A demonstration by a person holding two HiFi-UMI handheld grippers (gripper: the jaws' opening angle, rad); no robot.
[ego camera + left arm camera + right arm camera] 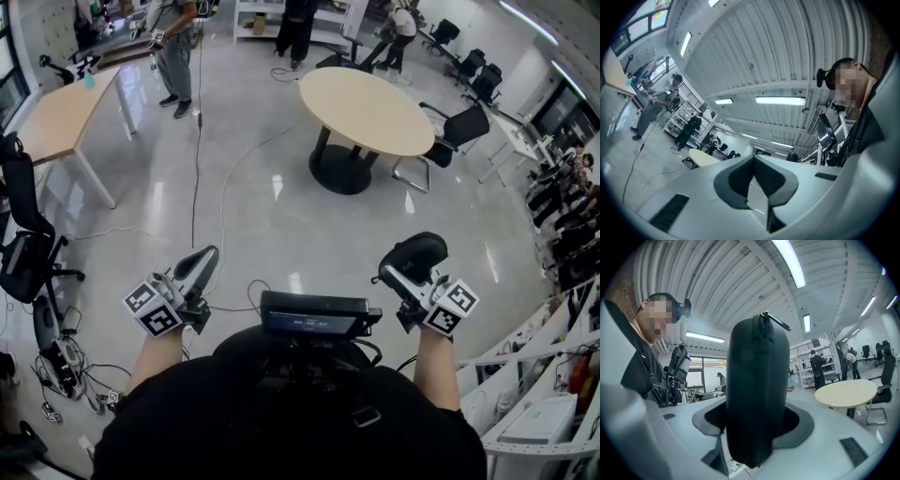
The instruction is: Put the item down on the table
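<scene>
A black zippered case (pixel 418 252) stands upright between the jaws of my right gripper (pixel 405 265), well above the floor. In the right gripper view the case (pixel 757 366) fills the middle, zipper pull at its top, and the right gripper (pixel 757 422) is shut on its lower part. My left gripper (pixel 200 262) is held at the same height on the left, shut with nothing in it. Its dark pads (pixel 740 176) meet in the left gripper view. A round beige table (pixel 366 108) stands across the floor ahead, also seen as the table (pixel 846 392) at the right.
A long beige table (pixel 56 117) stands at the far left, with a black office chair (pixel 23 234) nearer. More chairs (pixel 459 127) ring the round table. Cables (pixel 197 169) run over the glossy floor. People (pixel 175 52) stand at the back; white shelving (pixel 539 412) is at lower right.
</scene>
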